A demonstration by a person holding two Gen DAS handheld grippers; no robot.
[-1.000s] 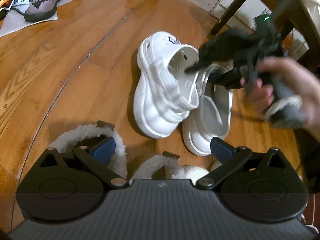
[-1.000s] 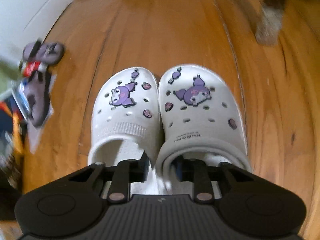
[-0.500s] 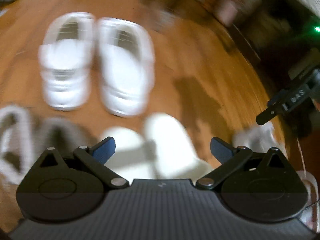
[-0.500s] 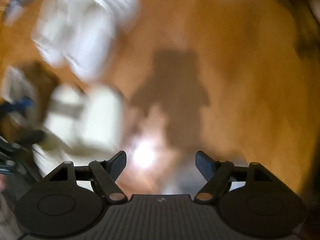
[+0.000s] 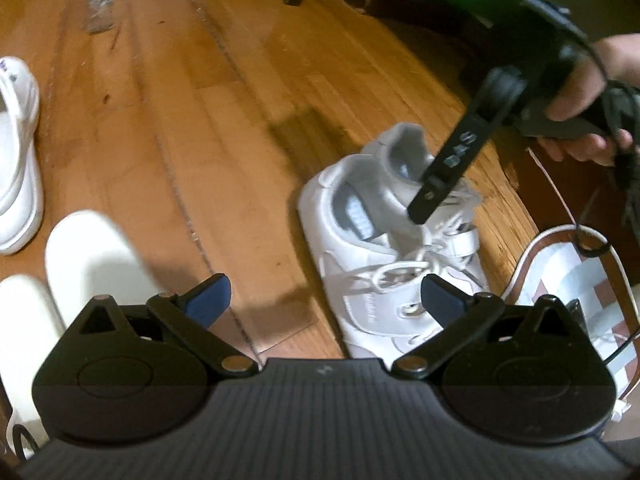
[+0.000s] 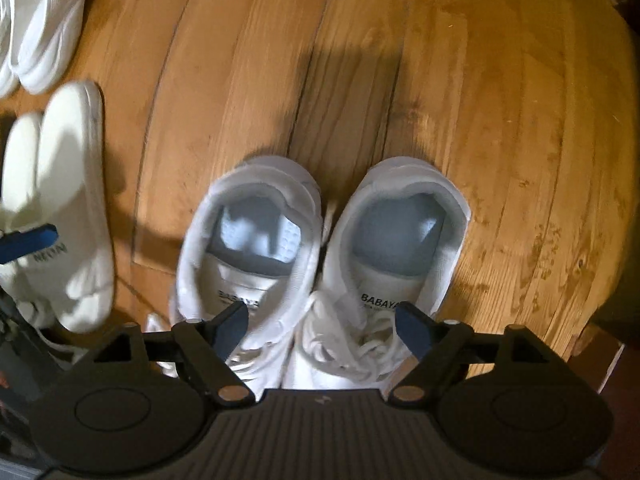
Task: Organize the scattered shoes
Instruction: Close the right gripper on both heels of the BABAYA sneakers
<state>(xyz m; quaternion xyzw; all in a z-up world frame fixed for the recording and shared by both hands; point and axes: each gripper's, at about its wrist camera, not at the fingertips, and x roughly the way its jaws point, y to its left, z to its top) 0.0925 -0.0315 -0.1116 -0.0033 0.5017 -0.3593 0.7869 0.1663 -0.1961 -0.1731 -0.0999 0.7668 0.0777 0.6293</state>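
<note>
Wooden floor with shoes laid out on it; both wrist views have swung away from the pair of white clogs that filled them a second ago. The clogs now lie set side by side at about 10 o'clock in the right wrist view, with only part of one at 9 o'clock in the left wrist view. This suggests that pair is placed and attention has passed to the next. White slippers lie together at 9 o'clock in the right wrist view, just beside the new target. The pair of white sneakers sits at the centre of the right wrist view, heels toward 12 o'clock, the two touching along their inner sides. In the left wrist view only the near sneaker of the pair shows, at 3 o'clock. The right tongs hang nearly straight down over the sneaker collars, jaws opening and astride the pair; the pads press on nothing. A hand holds them at 2 o'clock in the left wrist view. The left tongs are released and empty, over bare floor beside the near sneaker. Judged next step: close on the sneakers and carry them into line with the other pairs.
</note>
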